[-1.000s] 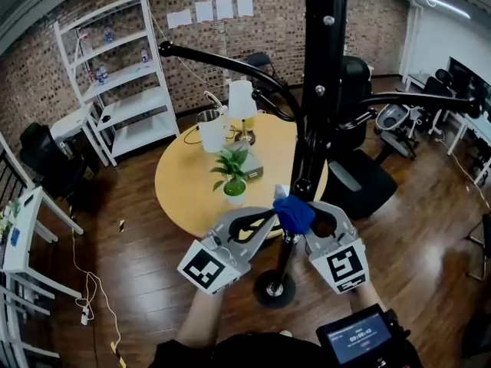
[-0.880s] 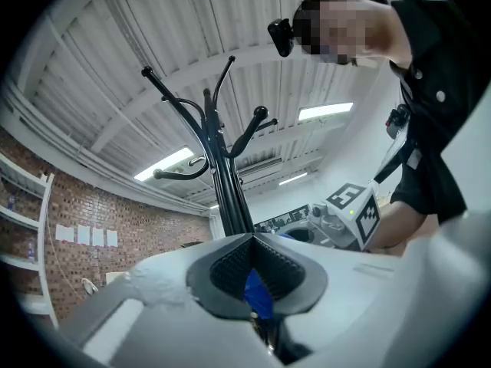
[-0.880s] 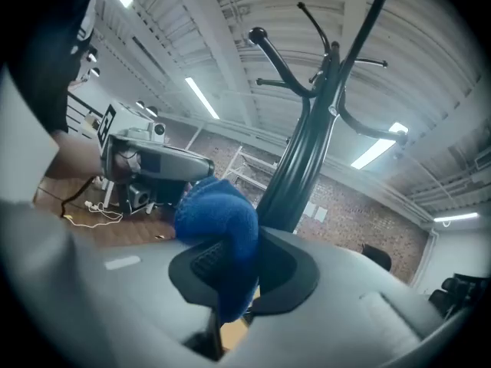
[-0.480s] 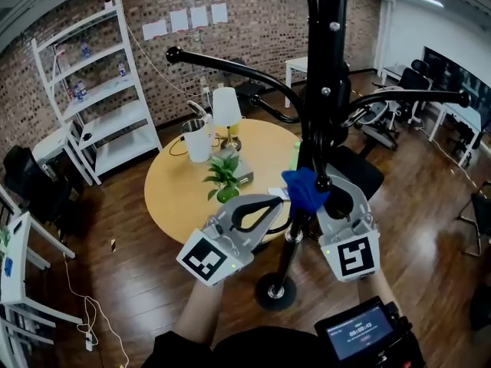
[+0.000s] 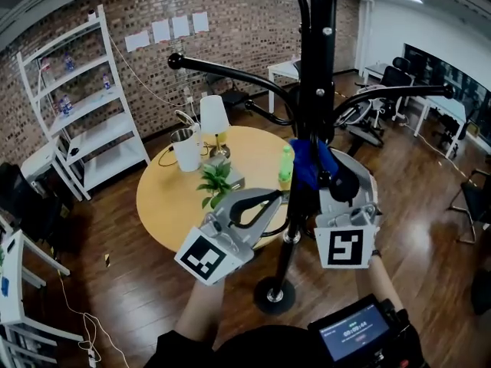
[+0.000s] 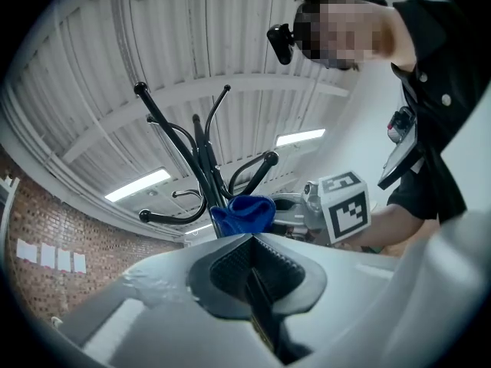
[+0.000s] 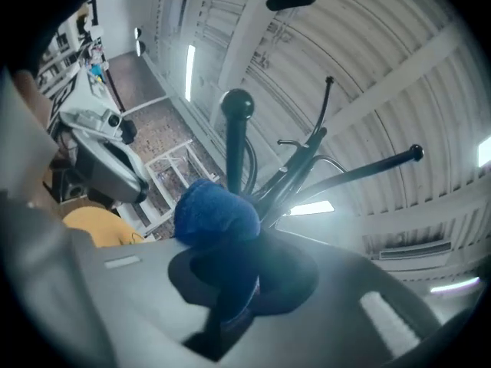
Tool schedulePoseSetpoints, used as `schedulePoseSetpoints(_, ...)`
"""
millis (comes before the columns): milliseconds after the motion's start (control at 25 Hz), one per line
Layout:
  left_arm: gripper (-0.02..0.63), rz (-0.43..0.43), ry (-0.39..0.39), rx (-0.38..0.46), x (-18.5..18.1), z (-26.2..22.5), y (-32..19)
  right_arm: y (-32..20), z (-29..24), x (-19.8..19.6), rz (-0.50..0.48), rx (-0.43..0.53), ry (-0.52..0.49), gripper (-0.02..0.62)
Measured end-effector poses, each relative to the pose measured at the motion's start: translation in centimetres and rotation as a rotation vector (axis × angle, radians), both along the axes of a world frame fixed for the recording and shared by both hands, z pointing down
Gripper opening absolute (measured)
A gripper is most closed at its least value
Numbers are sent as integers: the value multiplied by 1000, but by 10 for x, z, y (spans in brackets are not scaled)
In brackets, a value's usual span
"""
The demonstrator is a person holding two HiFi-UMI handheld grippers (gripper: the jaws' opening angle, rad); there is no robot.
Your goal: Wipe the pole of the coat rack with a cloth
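Right gripper (image 5: 321, 176): its jaws are clamping down on a blue cloth (image 5: 308, 159), and the wad is bulging out past the tips.
Cloth: it is pressing against the black coat rack pole (image 5: 315, 75), directly ahead of the right gripper's jaws (the right gripper view is showing blue right up against black).
Left gripper (image 5: 270, 199): its jaws are sitting together with nothing between them, the tips pointing toward the pole, just below and left of the cloth.
Beyond the left gripper: a round yellow table (image 5: 164, 199) is carrying a potted plant (image 5: 215, 180) and a white lamp (image 5: 212, 116).
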State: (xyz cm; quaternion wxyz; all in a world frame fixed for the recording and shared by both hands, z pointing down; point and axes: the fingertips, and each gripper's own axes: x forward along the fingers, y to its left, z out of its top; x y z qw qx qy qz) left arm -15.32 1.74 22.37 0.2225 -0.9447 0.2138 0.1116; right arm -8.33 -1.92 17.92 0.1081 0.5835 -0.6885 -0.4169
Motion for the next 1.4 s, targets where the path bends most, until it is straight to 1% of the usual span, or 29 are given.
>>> schedulePoseSetpoints(80, 3, -16, -2, -13, -3, 3, -1, -1, 17, -4, 20, -37, 21, 46)
schedulePoseSetpoints(160, 3, -29, -1, -32, -7, 9, -3, -3, 42, -7, 24, -106, 44, 46)
schedulePoseSetpoints(240, 3, -32, 1, -53, -9, 16, -5, -5, 76, -8, 28, -185, 68, 46)
schedulePoseSetpoints(320, 3, -31, 0, -79, -11, 26, -6, -7, 115, -9, 42, -244, 101, 46)
schedulePoseSetpoints(400, 3, -29, -3, -105, -12, 35, -7, -9, 153, -12, 84, -281, 184, 46)
schedulePoseSetpoints(520, 3, -19, -4, -130, -10, 44, -7, -9, 201, -17, 153, -328, 357, 46)
schedulePoseSetpoints(640, 3, -9, -9, -146, -9, 51, -5, -10, 244, -21, 177, -371, 505, 46)
schedulePoseSetpoints(920, 3, -19, -27, -183, -15, 65, -4, -10, 312, -29, 181, -434, 704, 46)
schedulePoseSetpoints(1040, 3, -29, -32, -189, -18, 70, -3, -11, 326, -30, 176, -445, 727, 46)
schedulePoseSetpoints(1160, 3, -29, -32, -189, -19, 71, -3, -11, 325, -30, 167, -447, 703, 46)
schedulePoseSetpoints(1240, 3, -29, -32, -187, -18, 70, -3, -12, 311, -30, 165, -439, 666, 46)
schedulePoseSetpoints(1400, 3, -30, -23, -173, -17, 64, -3, -12, 262, -25, 175, -400, 575, 46)
